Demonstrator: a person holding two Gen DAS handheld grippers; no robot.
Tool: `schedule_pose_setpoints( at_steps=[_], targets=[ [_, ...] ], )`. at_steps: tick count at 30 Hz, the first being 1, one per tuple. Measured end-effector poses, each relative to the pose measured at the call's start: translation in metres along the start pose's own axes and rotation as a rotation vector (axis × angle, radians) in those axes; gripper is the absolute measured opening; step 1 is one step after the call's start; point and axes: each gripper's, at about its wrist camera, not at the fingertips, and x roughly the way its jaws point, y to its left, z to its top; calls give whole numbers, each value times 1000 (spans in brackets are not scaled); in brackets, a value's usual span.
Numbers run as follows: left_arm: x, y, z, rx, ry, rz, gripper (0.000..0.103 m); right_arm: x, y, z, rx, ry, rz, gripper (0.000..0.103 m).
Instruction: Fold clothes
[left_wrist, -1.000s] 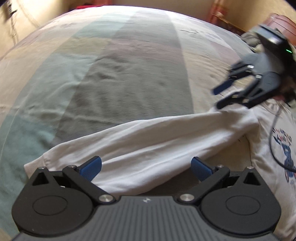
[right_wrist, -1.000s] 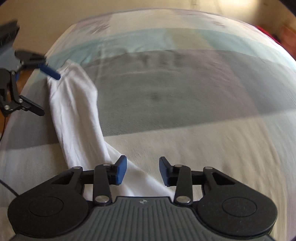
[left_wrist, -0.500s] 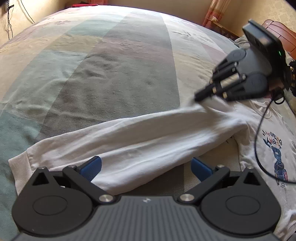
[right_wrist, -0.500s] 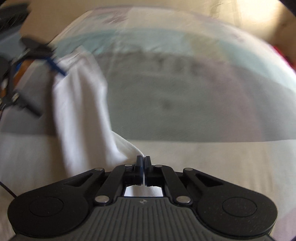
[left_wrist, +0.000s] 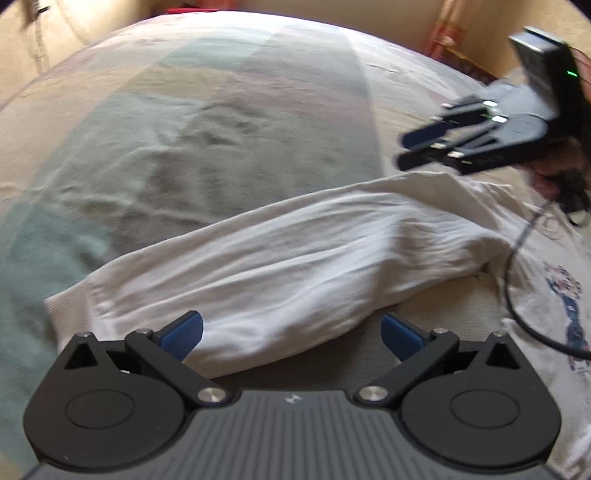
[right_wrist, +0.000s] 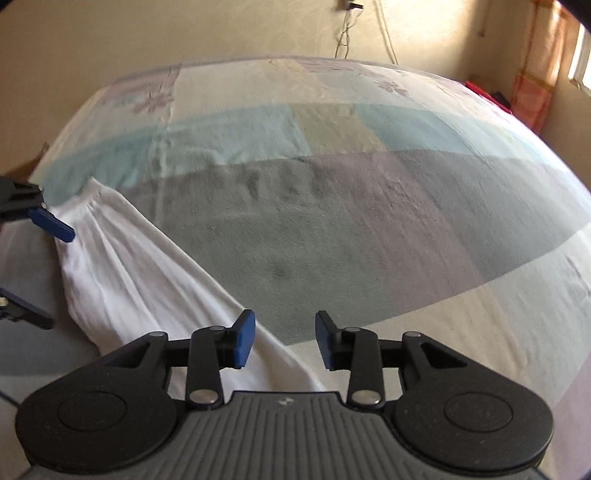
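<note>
**Black claws, blue pads**

The left claw (left_wrist: 291, 334) and the right claw (right_wrist: 284, 339) look alike: matt black linkage arms on round black hubs, silver screws at the pivots, ribbed blue pads (left_wrist: 183, 334) on the fingertips, and a grey grooved housing with a small white mark. A green light and a black cable (left_wrist: 517, 295) show behind the right one.
</note>
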Motion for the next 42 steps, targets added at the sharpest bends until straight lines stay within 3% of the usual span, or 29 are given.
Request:
schedule_pose_setpoints(
  at_steps=[3,9,11,19,22,23,25,26,27,29,32,34,35,38,42],
  targets=[
    [-9,26,-7,-162,-6,-19,102,-8,5,-10,39,8,-8,42],
    [-8,67,-38,-524,-1,-135,101,-23,6,-45,197,41,-10,46],
    [-8,76,-48,-614,-57,-148,102,-28,7,-56,235,49,-21,46],
    [-8,103,-54,-750,-227,-76,99,-46,5,-87,327,66,-63,49],
    [-5,111,-52,-780,-274,-35,85,-52,3,-94,352,62,-76,49],
    [-4,112,-50,-787,-280,-10,76,-53,2,-96,359,61,-81,49],
    [-3,113,-44,-778,-266,73,50,-57,1,-99,372,58,-91,50],
    [-3,110,-40,-748,-235,144,19,-58,0,-101,378,56,-97,50],
    [-3,110,-37,-717,-208,191,8,-59,-1,-102,385,57,-99,50],
    [-7,115,-34,-713,-188,192,8,-62,-4,-103,392,56,-106,50],
    [-18,121,-26,-669,-187,251,8,-65,-14,-100,396,38,-134,52],
    [-22,128,-28,-680,-167,241,9,-66,-22,-97,384,30,-164,55],
    [-24,132,-29,-690,-155,231,19,-64,-27,-94,366,30,-187,56],
    [-24,134,-30,-635,-107,273,27,-52,-51,-87,284,53,-245,56],
    [-30,123,-25,-506,-98,344,40,-28,-80,-88,165,122,-208,56]
  ],
)
